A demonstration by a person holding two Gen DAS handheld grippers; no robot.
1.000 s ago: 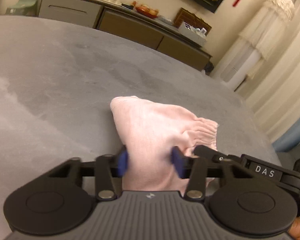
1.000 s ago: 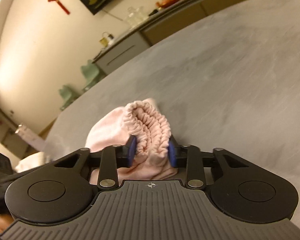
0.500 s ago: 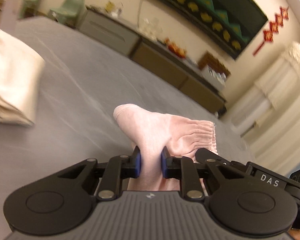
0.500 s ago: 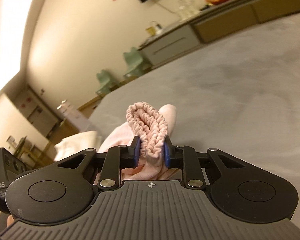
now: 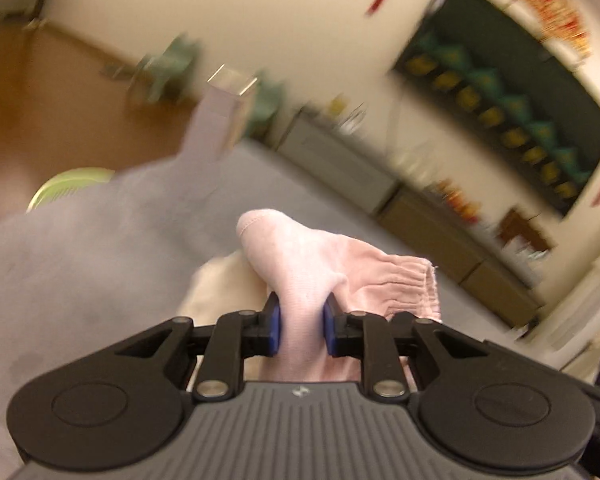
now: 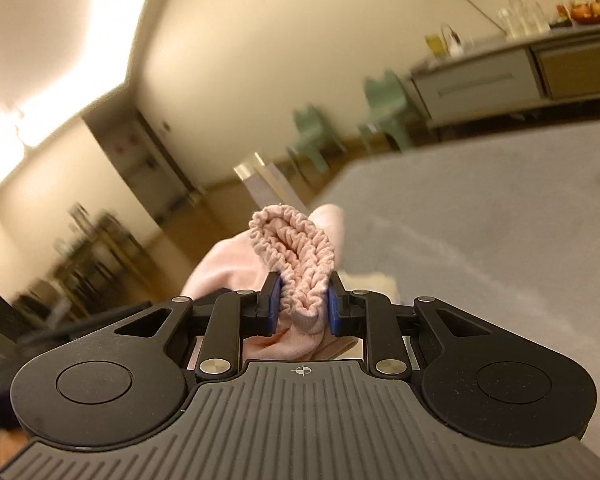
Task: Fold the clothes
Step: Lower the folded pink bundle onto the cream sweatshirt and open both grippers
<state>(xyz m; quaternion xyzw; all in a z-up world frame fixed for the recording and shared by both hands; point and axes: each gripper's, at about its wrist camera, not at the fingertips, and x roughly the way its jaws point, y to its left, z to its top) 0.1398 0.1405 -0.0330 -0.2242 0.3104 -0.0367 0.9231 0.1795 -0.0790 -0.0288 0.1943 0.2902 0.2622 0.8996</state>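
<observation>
The folded pink garment (image 5: pixel 300 264) is lifted off the grey table (image 6: pixel 500 220), above a cream cloth (image 5: pixel 220 280) lying near the table's edge. The left gripper (image 5: pixel 299 330) pinches its smooth fold; the right gripper (image 6: pixel 302 307) pinches its gathered elastic waistband (image 6: pixel 296 244).

Right tool (image 6: pixel 299 307) clamps pink garment (image 6: pixel 296 248) above grey table (image 6: pixel 500 216).
</observation>
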